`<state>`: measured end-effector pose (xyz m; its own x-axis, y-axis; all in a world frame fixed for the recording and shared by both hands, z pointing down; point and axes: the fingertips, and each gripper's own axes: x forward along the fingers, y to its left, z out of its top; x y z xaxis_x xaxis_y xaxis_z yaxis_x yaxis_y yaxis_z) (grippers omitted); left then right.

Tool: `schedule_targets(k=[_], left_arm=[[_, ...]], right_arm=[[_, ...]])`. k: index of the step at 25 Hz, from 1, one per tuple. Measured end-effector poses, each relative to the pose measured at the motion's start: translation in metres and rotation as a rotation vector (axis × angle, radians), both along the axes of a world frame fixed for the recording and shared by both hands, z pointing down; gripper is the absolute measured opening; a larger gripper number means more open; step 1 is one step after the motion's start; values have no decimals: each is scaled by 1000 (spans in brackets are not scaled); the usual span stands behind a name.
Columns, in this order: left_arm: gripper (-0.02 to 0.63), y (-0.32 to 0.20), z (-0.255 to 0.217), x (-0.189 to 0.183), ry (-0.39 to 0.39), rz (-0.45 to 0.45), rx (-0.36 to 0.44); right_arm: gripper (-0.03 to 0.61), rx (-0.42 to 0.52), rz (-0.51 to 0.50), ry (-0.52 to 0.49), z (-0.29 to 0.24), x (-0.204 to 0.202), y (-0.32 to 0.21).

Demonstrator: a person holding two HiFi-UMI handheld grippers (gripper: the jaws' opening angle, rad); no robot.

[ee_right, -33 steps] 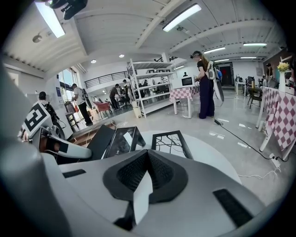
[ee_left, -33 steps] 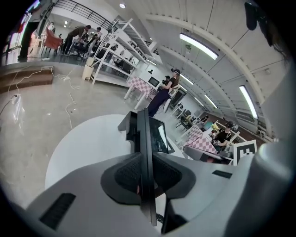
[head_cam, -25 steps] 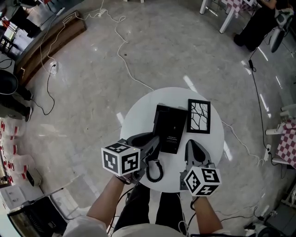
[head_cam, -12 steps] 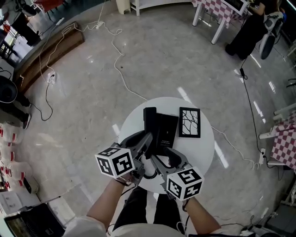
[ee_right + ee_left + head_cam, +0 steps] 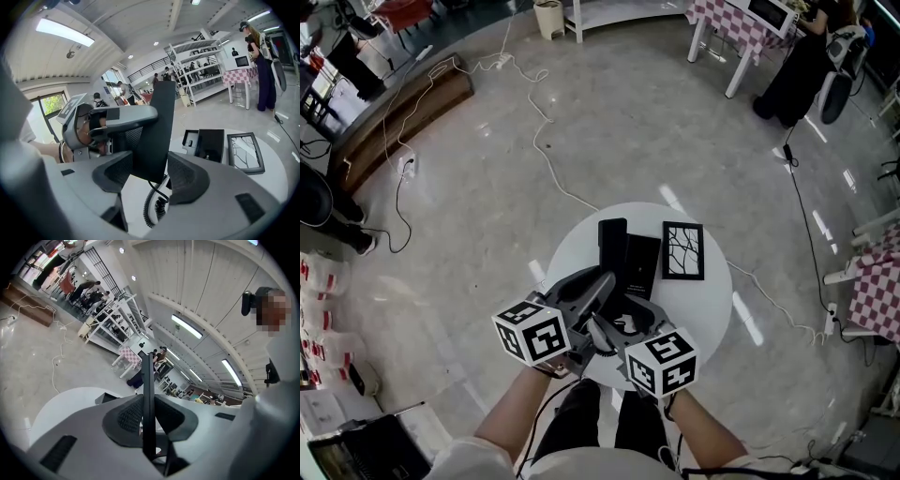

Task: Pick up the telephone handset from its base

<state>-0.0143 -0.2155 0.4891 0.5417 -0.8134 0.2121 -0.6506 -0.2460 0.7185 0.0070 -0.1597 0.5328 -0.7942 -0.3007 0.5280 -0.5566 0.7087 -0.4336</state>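
Observation:
My left gripper [image 5: 598, 287] is shut on the black telephone handset [image 5: 612, 242] and holds it up above the round white table [image 5: 705, 302]. In the left gripper view the handset [image 5: 148, 404] shows edge-on, clamped between the pads. The black base [image 5: 639, 267] lies flat on the table behind it. My right gripper [image 5: 630, 324] sits close beside the left one, and its jaws are opening. In the right gripper view the handset [image 5: 157, 126] stands between the spread jaws with a gap on either side. The coiled cord [image 5: 156, 206] hangs below it.
A black picture frame [image 5: 682, 250] lies right of the base. White cables [image 5: 546, 112] trail over the stone floor. A wooden bench [image 5: 398, 98] is at the far left. Checked-cloth tables [image 5: 741, 23] and a standing person [image 5: 797, 66] are at the far right.
My right gripper has swung left from the table's right side to the handset and has gone from shut to wide apart. My left gripper has raised the handset.

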Motion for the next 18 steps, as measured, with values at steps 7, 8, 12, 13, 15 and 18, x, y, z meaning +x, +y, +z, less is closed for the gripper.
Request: schedule_targets(k=[7,8,12,13,15,18], left_arm=[[84,3,-8,-1,18,8,30],[84,4,-10,0,35,4,40],[84,4,-8,0,77,-19,25],[84,3,-4,0,76,-22,-4],[86,3,5,1,32,-2,-90],[168,2,9,5,-47,35,-215]], right_arm=[[252,-15,13,-12,-3,-7,-1],[252,-23,24,-13,-3,-7,-2],[247,-55,49,24,-2,-3,-4],[244,-50,53,39,0,-1,-5],[239,-14,52,82,3,3,-6],[236,62,35,169,8,11,-6]])
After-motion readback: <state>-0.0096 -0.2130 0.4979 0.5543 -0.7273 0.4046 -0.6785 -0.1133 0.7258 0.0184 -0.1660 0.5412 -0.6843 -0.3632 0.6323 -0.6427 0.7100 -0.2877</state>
